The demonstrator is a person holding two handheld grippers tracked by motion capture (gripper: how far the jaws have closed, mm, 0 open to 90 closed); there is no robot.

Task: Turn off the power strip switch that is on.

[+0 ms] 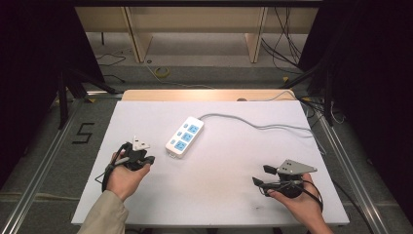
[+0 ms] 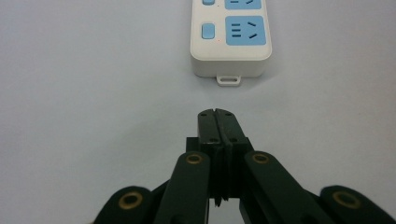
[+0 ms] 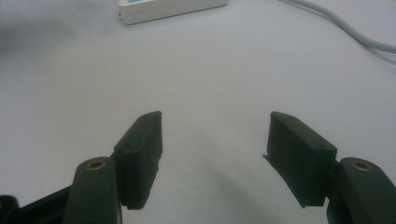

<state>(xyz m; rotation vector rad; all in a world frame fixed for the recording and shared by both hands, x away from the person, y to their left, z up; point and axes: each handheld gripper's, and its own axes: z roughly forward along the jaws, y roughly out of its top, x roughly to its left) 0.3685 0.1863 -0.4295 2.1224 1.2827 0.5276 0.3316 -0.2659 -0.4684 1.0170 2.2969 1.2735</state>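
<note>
The left hand-held gripper [image 2: 217, 114], clenched on nothing, points at the power strip [image 1: 185, 136] near it on the tabletop [image 1: 219, 185], while the right hand-held gripper [image 3: 215, 140] waits released, likely for reaching.

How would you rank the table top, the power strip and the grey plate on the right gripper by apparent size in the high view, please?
1. Table top, by far the largest.
2. Power strip.
3. Grey plate on the right gripper, somewhat smaller than the strip, though it sits nearer the camera, so its look may flatter it.
</note>
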